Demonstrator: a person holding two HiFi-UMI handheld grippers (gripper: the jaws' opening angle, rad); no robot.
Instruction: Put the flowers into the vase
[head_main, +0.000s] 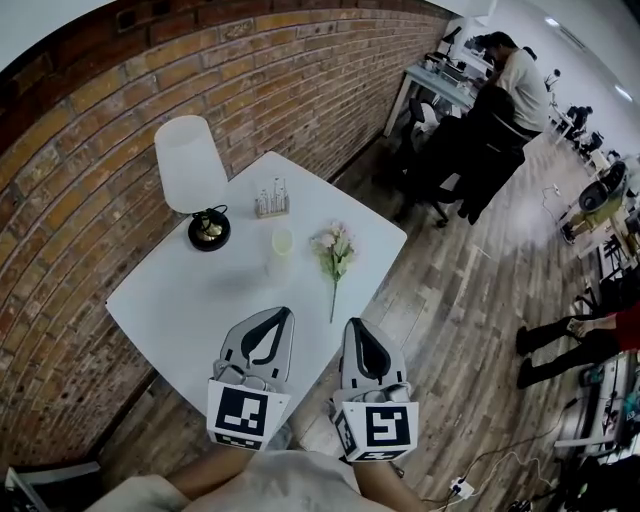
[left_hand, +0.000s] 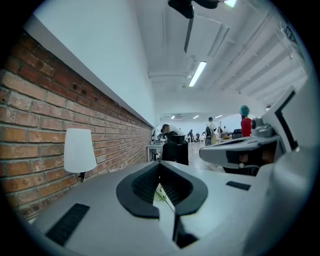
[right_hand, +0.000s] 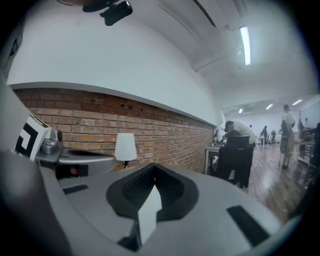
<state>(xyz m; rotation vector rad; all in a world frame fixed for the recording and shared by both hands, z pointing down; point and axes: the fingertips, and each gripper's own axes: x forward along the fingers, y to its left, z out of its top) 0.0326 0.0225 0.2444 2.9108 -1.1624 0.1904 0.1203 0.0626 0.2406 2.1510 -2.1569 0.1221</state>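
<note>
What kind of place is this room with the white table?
Most likely an open-plan office: a person works at a desk, strip lights line the ceiling, and one wall is bare brick.

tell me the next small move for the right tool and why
Probably open the right tool and ease it forward to the green stem of the pink-and-white flower sprig. Its jaws are shut and empty, and the sprig lies flat on the white square table, stem end nearest that tool.
</note>
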